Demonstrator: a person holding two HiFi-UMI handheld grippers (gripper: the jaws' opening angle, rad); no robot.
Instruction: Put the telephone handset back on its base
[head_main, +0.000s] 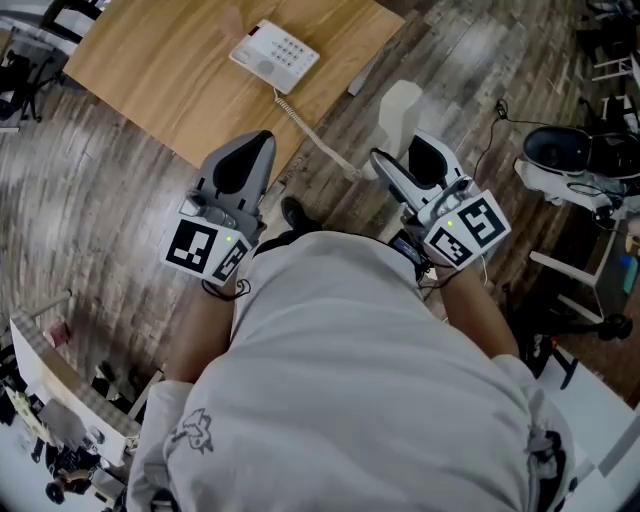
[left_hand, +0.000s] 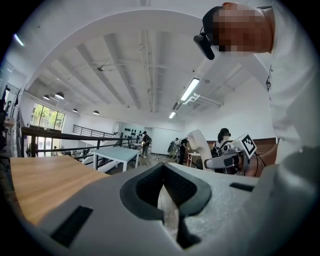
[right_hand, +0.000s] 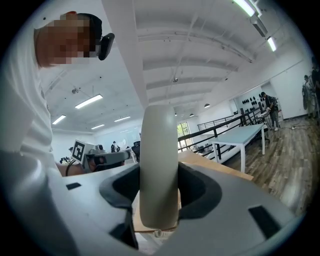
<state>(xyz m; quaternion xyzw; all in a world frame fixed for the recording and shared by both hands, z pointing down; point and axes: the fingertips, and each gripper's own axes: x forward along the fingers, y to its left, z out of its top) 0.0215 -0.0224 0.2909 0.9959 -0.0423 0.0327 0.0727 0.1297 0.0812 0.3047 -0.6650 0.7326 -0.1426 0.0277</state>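
Right gripper (right_hand: 159, 202): jaws set wide and clamped on the telephone handset (right_hand: 159, 160), a white rounded bar that stands upright between the dark pads and rises well above them, with nothing else in the grip. In the head view the same right gripper (head_main: 410, 162) carries the handset (head_main: 400, 105) over the floor, just off the table's near corner. Left gripper (left_hand: 167, 200): jaws drawn together to a thin slit, nothing between them; in the head view the left gripper (head_main: 240, 165) is level with the right one and apart from it, at the table's edge. Coiled cord (head_main: 312, 135): cream, runs from the handset back across the table edge to the telephone base. Telephone base (head_main: 273, 55): white, keypad uppermost, flat on the table, ahead and to the left of the right gripper, well apart from the handset, cradle unoccupied. Table (head_main: 160, 75): light wood top, otherwise bare. Floor (head_main: 470, 60): grey-brown wood planks. Room, from the gripper views: high white ceiling with strip lights (left_hand: 190, 89), a dark railing (right_hand: 220, 129), a white table (right_hand: 245, 135), and small figures of people (left_hand: 145, 142) at the far end.
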